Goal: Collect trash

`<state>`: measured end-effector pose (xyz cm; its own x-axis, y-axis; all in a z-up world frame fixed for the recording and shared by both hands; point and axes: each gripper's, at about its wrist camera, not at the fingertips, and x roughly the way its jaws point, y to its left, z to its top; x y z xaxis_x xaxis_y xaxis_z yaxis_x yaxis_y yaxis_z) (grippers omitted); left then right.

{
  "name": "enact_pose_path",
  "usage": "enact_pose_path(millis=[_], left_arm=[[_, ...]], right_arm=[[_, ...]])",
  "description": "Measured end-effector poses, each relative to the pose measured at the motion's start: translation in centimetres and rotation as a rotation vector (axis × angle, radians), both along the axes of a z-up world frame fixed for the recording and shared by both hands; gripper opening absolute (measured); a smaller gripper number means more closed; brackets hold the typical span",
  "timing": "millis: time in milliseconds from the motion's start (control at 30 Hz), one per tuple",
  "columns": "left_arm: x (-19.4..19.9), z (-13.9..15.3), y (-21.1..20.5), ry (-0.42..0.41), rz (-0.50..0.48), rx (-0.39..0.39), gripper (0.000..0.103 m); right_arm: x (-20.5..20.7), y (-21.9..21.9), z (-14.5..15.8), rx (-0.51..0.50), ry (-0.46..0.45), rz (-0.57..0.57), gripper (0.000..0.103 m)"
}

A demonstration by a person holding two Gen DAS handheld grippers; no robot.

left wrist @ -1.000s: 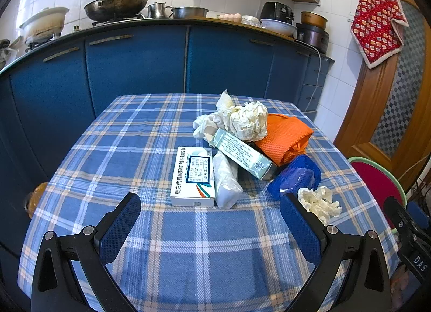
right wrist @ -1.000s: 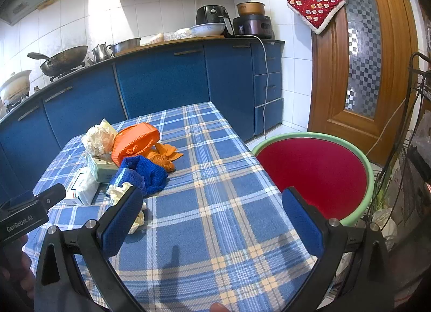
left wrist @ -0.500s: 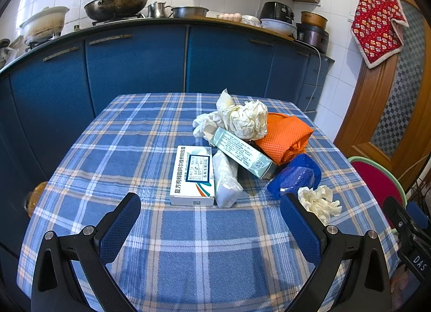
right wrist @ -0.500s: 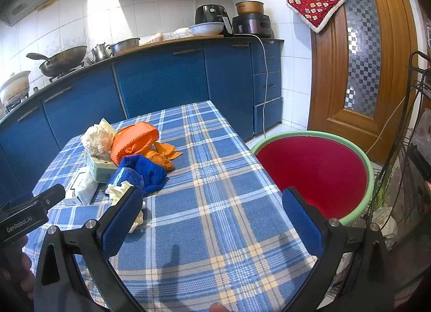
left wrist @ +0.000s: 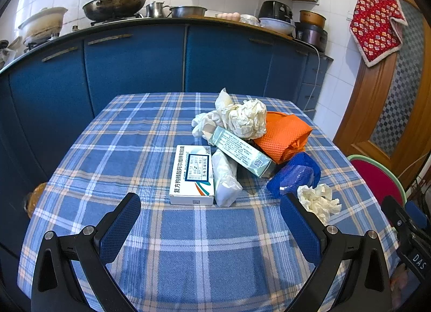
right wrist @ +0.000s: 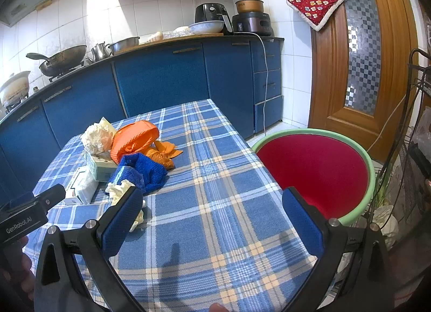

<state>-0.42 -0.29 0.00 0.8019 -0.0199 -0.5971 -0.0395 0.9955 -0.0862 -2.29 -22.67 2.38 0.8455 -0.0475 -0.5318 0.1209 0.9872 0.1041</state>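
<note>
We can read "GenRobot.AI" in white on the black body of the left gripper (right wrist: 24, 220) as the right wrist view shows it, and "DAS" on the black body of the right gripper (left wrist: 412, 247) in the left wrist view. The white box (left wrist: 192, 174) carries a line of large blue Chinese characters along its side; the print on the green box (left wrist: 239, 150) is too small for us to read
</note>
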Motion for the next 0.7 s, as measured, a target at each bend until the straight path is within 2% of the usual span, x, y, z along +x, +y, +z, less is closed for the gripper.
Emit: enact_pose_path(millis=[400,700], left_arm=[[-0.1,0.7,1.7,-0.003,0.025,0.006,0.103],[0.3,0.3,4.0,0.029,0.062,0.011,0.103]], right_arm=[[-0.1,0.4,0.7,0.02,-0.014,0.019,0.102],[1.2,2.9,0.5,0.017,0.029,0.11,0.102]])
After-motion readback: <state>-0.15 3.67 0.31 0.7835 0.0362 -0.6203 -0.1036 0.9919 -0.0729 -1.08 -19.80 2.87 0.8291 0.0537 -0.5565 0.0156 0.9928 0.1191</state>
